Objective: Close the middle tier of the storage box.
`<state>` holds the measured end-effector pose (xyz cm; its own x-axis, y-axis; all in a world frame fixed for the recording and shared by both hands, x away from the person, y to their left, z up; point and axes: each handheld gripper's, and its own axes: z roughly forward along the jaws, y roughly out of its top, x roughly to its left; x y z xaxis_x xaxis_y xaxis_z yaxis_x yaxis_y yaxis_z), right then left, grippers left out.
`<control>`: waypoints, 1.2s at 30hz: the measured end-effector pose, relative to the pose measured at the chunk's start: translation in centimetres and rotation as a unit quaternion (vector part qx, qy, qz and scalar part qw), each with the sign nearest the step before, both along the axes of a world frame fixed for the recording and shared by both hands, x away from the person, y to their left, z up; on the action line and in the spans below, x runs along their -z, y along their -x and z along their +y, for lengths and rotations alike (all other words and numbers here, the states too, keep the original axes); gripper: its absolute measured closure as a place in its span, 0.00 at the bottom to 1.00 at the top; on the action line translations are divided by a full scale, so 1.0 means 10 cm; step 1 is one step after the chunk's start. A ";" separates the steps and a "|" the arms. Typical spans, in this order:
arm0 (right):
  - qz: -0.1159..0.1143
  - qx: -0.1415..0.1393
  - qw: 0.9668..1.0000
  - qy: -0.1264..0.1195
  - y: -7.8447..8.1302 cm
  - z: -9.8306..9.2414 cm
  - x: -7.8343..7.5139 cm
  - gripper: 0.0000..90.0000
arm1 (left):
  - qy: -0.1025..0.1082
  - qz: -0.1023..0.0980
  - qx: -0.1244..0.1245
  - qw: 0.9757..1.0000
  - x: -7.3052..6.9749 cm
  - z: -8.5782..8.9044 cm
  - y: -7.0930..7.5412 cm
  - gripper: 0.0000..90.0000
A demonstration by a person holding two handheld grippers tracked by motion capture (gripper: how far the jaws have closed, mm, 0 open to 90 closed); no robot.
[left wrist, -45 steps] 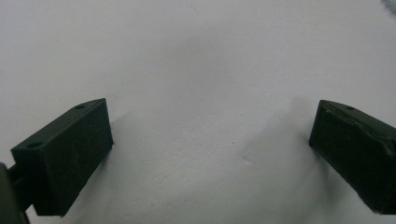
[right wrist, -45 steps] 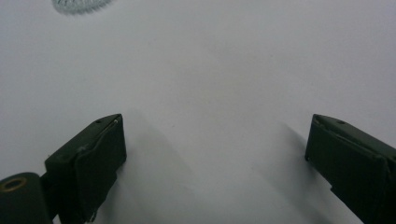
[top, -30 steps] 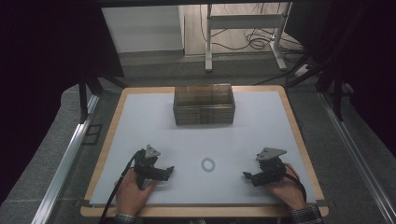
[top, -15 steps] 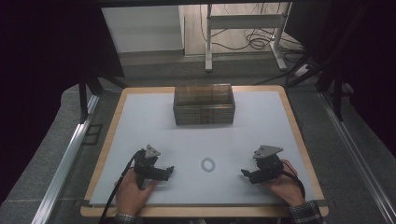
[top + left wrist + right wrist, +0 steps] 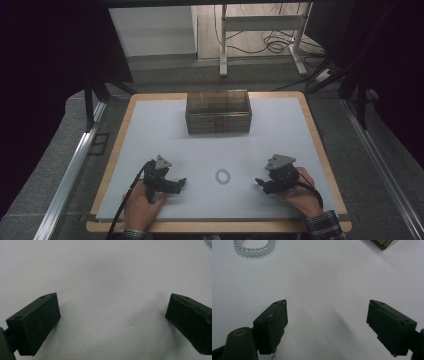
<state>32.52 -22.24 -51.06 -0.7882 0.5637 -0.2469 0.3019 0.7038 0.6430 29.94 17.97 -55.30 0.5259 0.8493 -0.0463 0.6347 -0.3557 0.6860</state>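
Observation:
A clear spiral coil ring [image 5: 223, 176] lies flat on the white mat [image 5: 280, 135], midway between my two grippers. My left gripper [image 5: 181, 183] rests low on the mat to the ring's left and points at it. Its jaws [image 5: 112, 307] stand wide open over bare mat. On the other side my right gripper [image 5: 260, 183] also points toward the ring. Its jaws [image 5: 327, 312] are open with nothing between them, and they have just been closing a little. In the right gripper view the ring [image 5: 254, 247] lies ahead, at the upper left.
A brownish see-through box [image 5: 218, 112] stands at the back middle of the mat; its corner [image 5: 384, 243] shows in the right gripper view. A wooden border [image 5: 320, 145] frames the mat. Metal rails and dark floor lie beyond both sides.
My right hand has edged slightly left, toward the ring. The left hand and the ring have stayed where they were.

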 end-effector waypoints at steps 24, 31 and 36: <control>-0.055 -0.020 0.996 0.069 -0.07 0.27 -0.06 0.21 | 0.000 0.000 0.000 1.000 0.00 0.00 0.00 0.00; -0.079 -0.024 0.992 0.093 -0.10 0.34 -0.07 0.21 | 0.000 0.000 0.000 1.000 0.00 0.00 0.00 0.00; -0.088 -0.025 0.990 0.103 -0.12 0.37 -0.07 0.21 | 0.000 0.000 0.000 1.000 0.00 0.00 0.00 0.00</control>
